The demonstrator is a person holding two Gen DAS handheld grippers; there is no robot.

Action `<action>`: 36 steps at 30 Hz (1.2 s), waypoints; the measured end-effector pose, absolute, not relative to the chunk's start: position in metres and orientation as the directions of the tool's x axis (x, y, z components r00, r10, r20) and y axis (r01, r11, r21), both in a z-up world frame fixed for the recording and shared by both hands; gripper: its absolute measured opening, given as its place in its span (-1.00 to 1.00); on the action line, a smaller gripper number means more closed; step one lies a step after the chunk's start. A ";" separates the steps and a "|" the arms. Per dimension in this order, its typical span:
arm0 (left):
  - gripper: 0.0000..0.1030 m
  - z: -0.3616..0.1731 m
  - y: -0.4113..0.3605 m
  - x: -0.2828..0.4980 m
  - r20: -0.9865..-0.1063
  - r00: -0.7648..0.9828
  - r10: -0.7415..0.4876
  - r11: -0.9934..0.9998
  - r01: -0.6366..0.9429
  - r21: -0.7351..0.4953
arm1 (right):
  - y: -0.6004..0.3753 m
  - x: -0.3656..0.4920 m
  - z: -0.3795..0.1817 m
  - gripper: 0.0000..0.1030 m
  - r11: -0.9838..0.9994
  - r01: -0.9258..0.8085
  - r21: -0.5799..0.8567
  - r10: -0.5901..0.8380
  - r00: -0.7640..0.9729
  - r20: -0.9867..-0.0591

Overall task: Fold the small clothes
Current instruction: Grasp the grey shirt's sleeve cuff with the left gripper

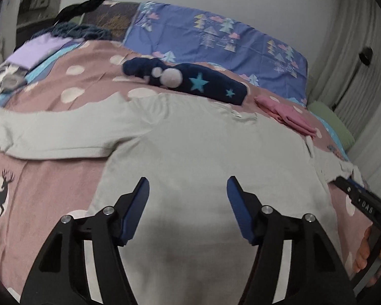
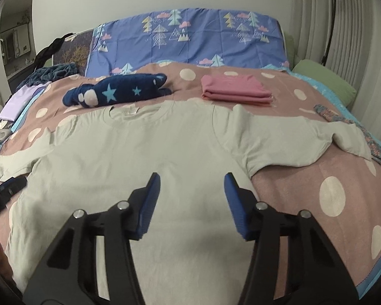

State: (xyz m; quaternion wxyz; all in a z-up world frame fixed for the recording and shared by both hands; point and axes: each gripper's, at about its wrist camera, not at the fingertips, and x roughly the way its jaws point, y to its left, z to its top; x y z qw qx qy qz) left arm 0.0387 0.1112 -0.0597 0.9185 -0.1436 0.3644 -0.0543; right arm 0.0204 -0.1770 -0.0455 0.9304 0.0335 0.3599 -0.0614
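Right, the pale long-sleeve top [image 2: 149, 147] lies flat on the pink dotted duvet [image 2: 304, 193], spread wide w/ neck away from the person and hem toward them. Its long axis, sleeve tip to sleeve tip, runs across both views; the body runs straight ahead from the claws.

Left gripper [image 1: 188, 185]: jaws apart, nothing between the blue pads, just cloth below. It hangs over the lower body of the top, a bit toward the left sleeve [image 1: 50, 132], which stretches out to the left edge of the left wrist view. Right gripper [image 2: 192, 181]: also apart, also empty, over the mid-lower body, w/ the right sleeve [image 2: 304, 139] running off to the right & ending in a rumpled cuff. Can't tell if either set of pads touches the fabric.

So each sleeve has its own nearer hand. Prob. the next step is a sleeve or side fold inward, and each claw would have to travel outward along that long axis first, since both sit over the body, not at an edge. Folding not yet begun on this piece, by the look of it.

Beyond the neck: a navy star-print item [image 2: 116, 91] and a folded pink stack [image 2: 233, 89], well apart from the claws.
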 end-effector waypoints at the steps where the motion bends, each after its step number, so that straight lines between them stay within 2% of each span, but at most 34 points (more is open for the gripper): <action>1: 0.23 -0.066 0.136 0.040 -0.661 0.725 -0.192 0.938 -0.063 -0.341 | -0.178 0.021 -0.047 0.05 0.990 0.136 0.021 -0.086 0.730 -0.678; 5: 0.23 -0.093 0.241 0.034 -0.689 0.723 -0.050 0.851 -0.330 -0.409 | -0.179 0.023 -0.050 0.20 0.991 0.132 0.018 -0.085 0.725 -0.684; 10: 0.26 -0.130 0.366 0.023 -0.717 0.696 0.035 0.615 -0.581 -0.533 | -0.178 0.028 -0.054 0.25 0.992 0.128 0.009 -0.085 0.713 -0.696; 13: 0.30 -0.134 0.410 0.027 -0.698 0.711 0.087 0.535 -0.624 -0.569 | -0.175 0.032 -0.056 0.27 0.993 0.121 -0.004 -0.088 0.704 -0.704; 19: 0.32 -0.124 0.466 0.055 -0.703 0.660 0.264 0.438 -0.732 -0.522 | -0.176 0.036 -0.059 0.31 0.992 0.124 0.002 -0.085 0.694 -0.715; 20: 0.22 -0.120 0.469 0.061 -0.705 0.649 0.287 0.432 -0.744 -0.510 | -0.177 0.037 -0.060 0.31 0.992 0.126 0.003 -0.086 0.692 -0.717; 21: 0.02 -0.113 0.470 0.068 -0.705 0.636 0.313 0.440 -0.755 -0.486 | -0.179 0.036 -0.060 0.31 0.992 0.128 0.003 -0.087 0.691 -0.718; 22: -0.67 -0.107 0.469 0.075 -0.693 0.644 0.324 0.472 -0.745 -0.471 | -0.181 0.037 -0.060 0.31 0.991 0.133 0.003 -0.090 0.689 -0.719; 23: -0.98 -0.099 0.465 0.083 -0.683 0.663 0.306 0.514 -0.719 -0.467 | -0.184 0.037 -0.060 0.31 0.990 0.138 0.003 -0.094 0.690 -0.718; 26: -0.98 -0.060 0.435 0.101 -0.613 0.740 0.277 0.613 -0.627 -0.481 | -0.191 0.037 -0.059 0.33 0.988 0.156 0.005 -0.107 0.698 -0.708; 28: -0.98 -0.026 0.388 0.118 -0.550 0.803 0.229 0.732 -0.515 -0.447 | -0.197 0.038 -0.060 0.34 0.985 0.172 0.017 -0.110 0.699 -0.707; 32: -0.98 0.018 0.259 0.144 -0.466 0.884 -0.022 0.897 -0.189 -0.400 | -0.207 0.041 -0.067 0.34 0.980 0.189 0.056 -0.090 0.681 -0.727; 36: -0.97 0.021 0.132 0.147 -0.444 0.848 -0.289 0.919 0.117 -0.376 | -0.213 0.037 -0.069 0.35 0.978 0.200 0.059 -0.095 0.678 -0.729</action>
